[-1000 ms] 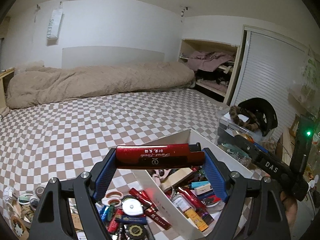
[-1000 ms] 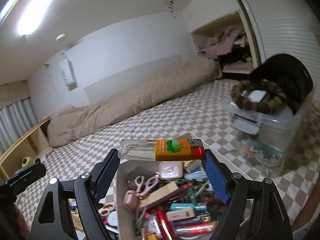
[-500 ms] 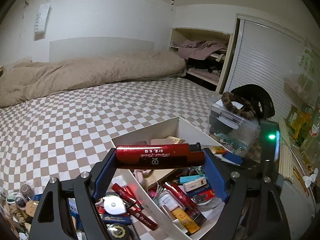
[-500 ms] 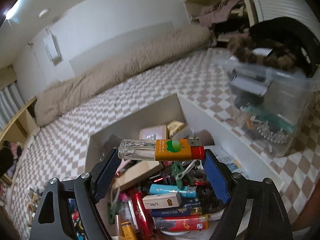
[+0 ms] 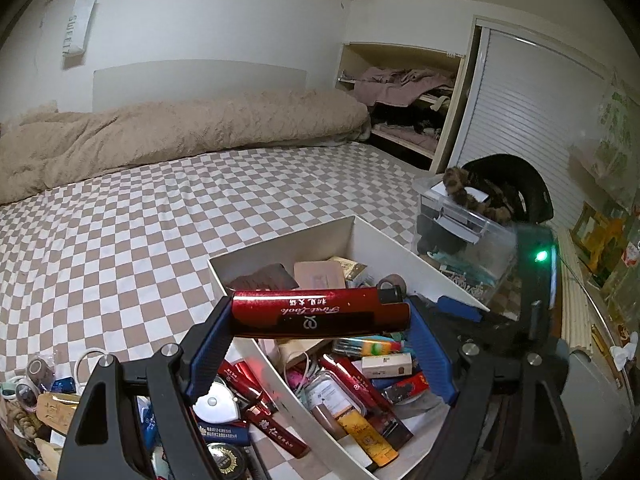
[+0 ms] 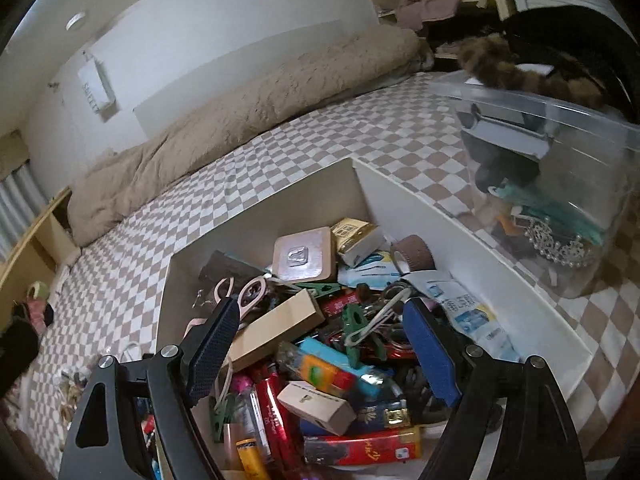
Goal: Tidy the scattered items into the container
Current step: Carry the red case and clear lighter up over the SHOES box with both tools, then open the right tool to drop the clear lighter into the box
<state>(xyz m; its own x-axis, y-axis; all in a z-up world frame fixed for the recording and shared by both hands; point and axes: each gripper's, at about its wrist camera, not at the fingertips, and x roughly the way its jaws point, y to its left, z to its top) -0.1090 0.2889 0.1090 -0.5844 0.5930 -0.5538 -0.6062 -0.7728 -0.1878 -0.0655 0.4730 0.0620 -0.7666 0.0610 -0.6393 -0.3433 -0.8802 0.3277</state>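
1. Our biggest risk is with the left gripper (image 5: 320, 316). It is clamped on the red lighter (image 5: 320, 312), which lies crosswise between the blue pads and hangs over the near left wall of the white container (image 5: 384, 242). If we let go here, we judge the lighter may strike the wall's top edge and fall outside, onto the checkered bed (image 5: 120, 232), where other scattered items (image 5: 224, 400) wait.

2. The container is heaped already. A lighter dropped on the pile can slide or bounce over the low wall, so we think a low release toward the middle is safer.

3. Our right gripper (image 6: 320, 344) is open and carries nothing; its fingers hang just above the pile, over the tan box (image 6: 272, 330) and the green clip (image 6: 354, 320). If we lift it carelessly, a finger may hook the white wire loop (image 6: 376, 316) and drag things out.

4. Both grippers are near each other over the same container, so they may collide if the left one comes in before the right one leaves.

5. On the right, the clear plastic bin (image 6: 560, 152) stands just beside the container; there is little room there. The open room is at the far end of the container and over the bare bed beyond it.
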